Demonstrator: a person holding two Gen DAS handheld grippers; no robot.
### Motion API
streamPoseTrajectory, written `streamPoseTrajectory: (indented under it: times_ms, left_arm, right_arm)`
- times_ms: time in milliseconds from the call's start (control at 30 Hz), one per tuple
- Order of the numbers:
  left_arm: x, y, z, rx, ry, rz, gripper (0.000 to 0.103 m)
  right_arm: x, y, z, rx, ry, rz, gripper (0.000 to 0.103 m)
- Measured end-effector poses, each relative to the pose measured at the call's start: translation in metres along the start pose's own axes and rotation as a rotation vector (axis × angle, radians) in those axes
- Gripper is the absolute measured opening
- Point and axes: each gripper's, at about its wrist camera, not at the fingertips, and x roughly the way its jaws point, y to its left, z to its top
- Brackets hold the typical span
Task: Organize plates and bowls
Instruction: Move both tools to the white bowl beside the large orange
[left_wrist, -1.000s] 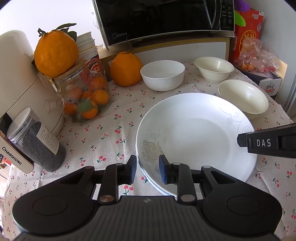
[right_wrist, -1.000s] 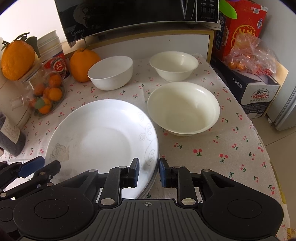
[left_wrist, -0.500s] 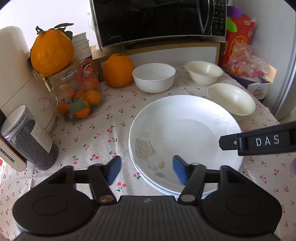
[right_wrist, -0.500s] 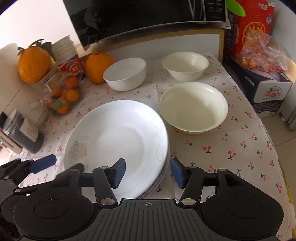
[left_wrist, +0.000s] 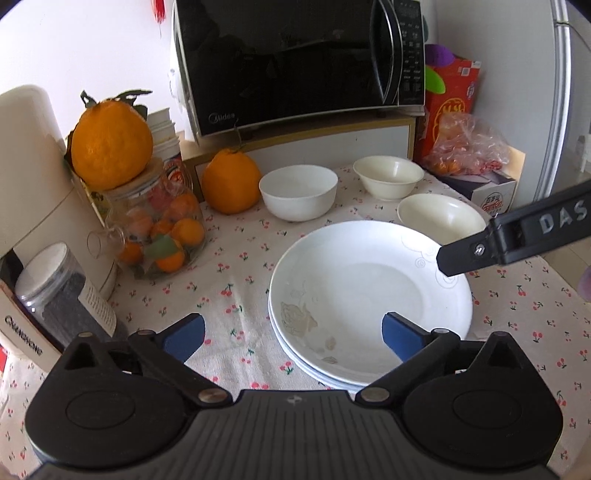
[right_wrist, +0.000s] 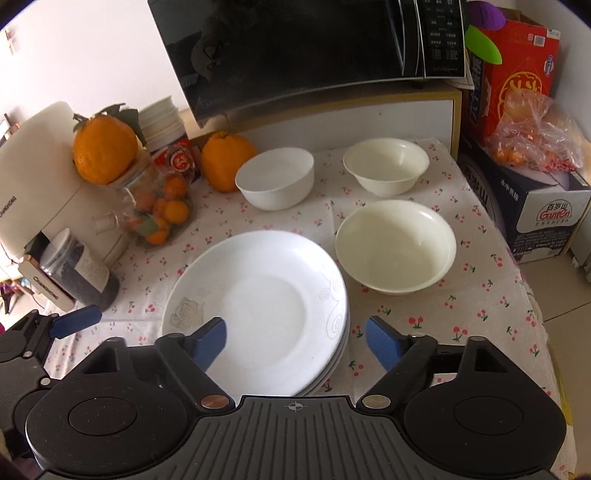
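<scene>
A stack of white plates (left_wrist: 369, 291) (right_wrist: 262, 302) lies on the cherry-print tablecloth. Three bowls stand behind it: a white bowl (left_wrist: 298, 191) (right_wrist: 275, 181), a small cream bowl (left_wrist: 388, 176) (right_wrist: 386, 166) and a large cream bowl (left_wrist: 439, 218) (right_wrist: 395, 245). My left gripper (left_wrist: 293, 334) is open and empty, raised above the near edge of the plates. My right gripper (right_wrist: 295, 338) is open and empty, raised above the right near edge of the plates. The right gripper's side also shows in the left wrist view (left_wrist: 517, 236).
A microwave (left_wrist: 295, 59) sits on a wooden shelf at the back. A jar of small oranges (left_wrist: 159, 229) with a large orange (left_wrist: 110, 144) on top, another orange (left_wrist: 231, 182), a dark jar (left_wrist: 62, 291) and a white appliance stand at the left. Boxes (right_wrist: 546, 206) flank the right edge.
Both grippers were shut at the top plate's rim, then opened wide and pulled back and up. The plate stays on the stack.
</scene>
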Motion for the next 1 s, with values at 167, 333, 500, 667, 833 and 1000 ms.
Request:
streamPoseTrajectory:
  times_ms: [167, 333, 500, 667, 833, 1000]
  left_arm:
    - [0.011, 0.005, 0.019, -0.029, 0.006, -0.019, 0.102]
    - [0.028, 0.01, 0.037, -0.017, -0.024, -0.029, 0.103]
    - [0.055, 0.015, 0.055, 0.001, -0.026, -0.047, 0.103]
    - [0.083, 0.021, 0.07, 0.026, -0.009, -0.075, 0.103]
    - [0.108, 0.031, 0.079, 0.012, -0.013, -0.128, 0.102]
    - [0.132, 0.039, 0.085, 0.011, -0.02, -0.131, 0.102]
  right_arm:
    - [0.0, -0.003, 0.019, 0.061, 0.011, 0.019, 0.09]
    - [0.007, -0.003, 0.049, 0.063, 0.002, -0.015, 0.09]
    - [0.023, -0.007, 0.082, 0.08, 0.0, -0.043, 0.09]
    - [0.048, -0.009, 0.111, 0.098, 0.012, -0.047, 0.091]
    - [0.079, -0.009, 0.138, 0.104, 0.036, -0.041, 0.091]
    - [0.112, -0.01, 0.157, 0.115, 0.046, 0.003, 0.091]
